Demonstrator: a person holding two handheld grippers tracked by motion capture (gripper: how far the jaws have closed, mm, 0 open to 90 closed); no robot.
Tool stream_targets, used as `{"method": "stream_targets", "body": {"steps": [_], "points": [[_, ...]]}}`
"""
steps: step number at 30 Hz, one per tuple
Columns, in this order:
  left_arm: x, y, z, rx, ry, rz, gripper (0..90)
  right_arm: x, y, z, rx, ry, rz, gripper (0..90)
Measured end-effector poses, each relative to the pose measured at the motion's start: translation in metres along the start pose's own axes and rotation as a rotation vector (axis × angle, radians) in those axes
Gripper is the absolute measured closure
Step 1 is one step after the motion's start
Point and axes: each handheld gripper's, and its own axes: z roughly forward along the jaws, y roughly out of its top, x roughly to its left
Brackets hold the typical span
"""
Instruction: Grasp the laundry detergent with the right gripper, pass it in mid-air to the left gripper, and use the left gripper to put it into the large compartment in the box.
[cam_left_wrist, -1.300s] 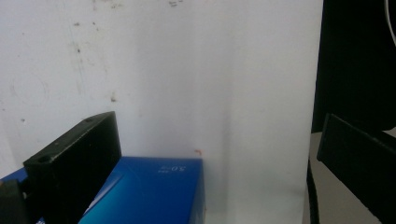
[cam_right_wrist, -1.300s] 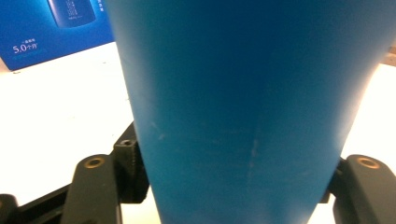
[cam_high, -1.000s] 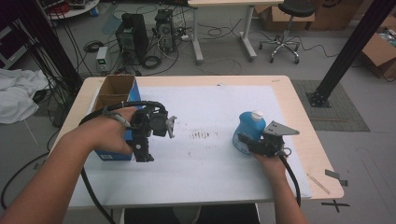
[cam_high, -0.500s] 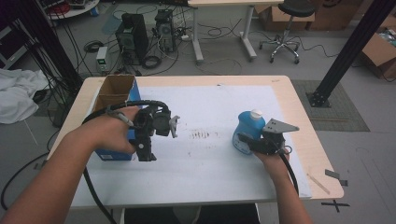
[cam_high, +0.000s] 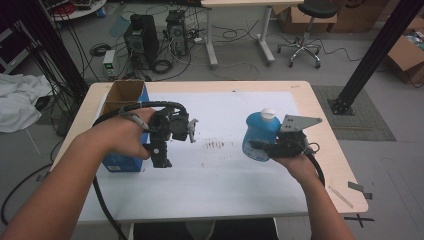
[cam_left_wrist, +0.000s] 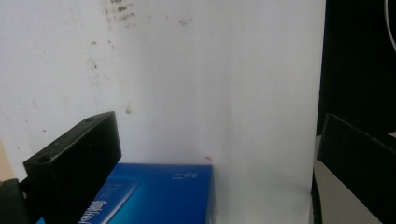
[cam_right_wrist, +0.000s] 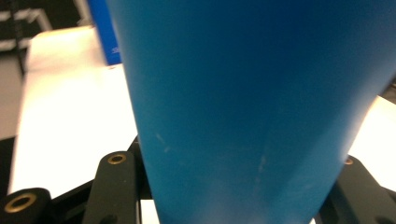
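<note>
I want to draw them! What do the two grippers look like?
Both are black. The left gripper has flat, blocky jaws and a thick black cable looping over it. The right gripper carries a grey three-cornered plate, brass-ringed holes and a black cable. The arms are bare, no sleeves.

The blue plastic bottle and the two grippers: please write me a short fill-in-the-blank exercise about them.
1. The right gripper is shut on the blue plastic bottle, whose cap is ___.
2. The left gripper's jaws stand ___, with nothing between them.
3. The open cardboard box with blue sides stands near the person's ___ hand.

Missing words: white; open; left
</note>
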Motion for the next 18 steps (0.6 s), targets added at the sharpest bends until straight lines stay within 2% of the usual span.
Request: {"method": "stream_targets", "body": {"steps": [1, 2, 3, 4, 6, 8, 12, 13, 18], "points": [[0.001, 0.002, -0.001, -0.009, -0.007, 0.003, 0.1, 0.003, 0.007, 0.002, 0.019, 0.022, -0.03, 45.4], [0.001, 0.002, -0.001, -0.009, -0.007, 0.003, 0.1, 0.003, 0.007, 0.002, 0.019, 0.022, -0.03, 45.4], [0.002, 0.004, -0.002, -0.013, -0.008, 0.005, 0.1, 0.006, 0.012, 0.005, 0.031, 0.057, -0.053, 45.4], [0.002, 0.004, -0.002, -0.013, -0.008, 0.005, 0.1, 0.006, 0.012, 0.005, 0.031, 0.057, -0.053, 45.4], [0.003, 0.007, -0.003, -0.01, -0.008, 0.008, 0.1, 0.011, 0.017, 0.009, 0.039, 0.113, -0.072, 45.5], [0.003, 0.009, -0.003, -0.008, -0.007, 0.01, 0.1, 0.014, 0.019, 0.012, 0.044, 0.131, -0.082, 45.5], [0.003, 0.016, -0.004, -0.007, -0.01, 0.022, 0.1, 0.025, 0.021, 0.025, 0.068, 0.2, -0.119, 45.4], [0.003, 0.017, -0.004, -0.005, -0.01, 0.022, 0.1, 0.031, 0.02, 0.034, 0.08, 0.233, -0.133, 45.5], [0.003, 0.025, -0.005, -0.007, -0.012, 0.033, 0.1, 0.042, 0.02, 0.051, 0.096, 0.274, -0.15, 45.6]]}}
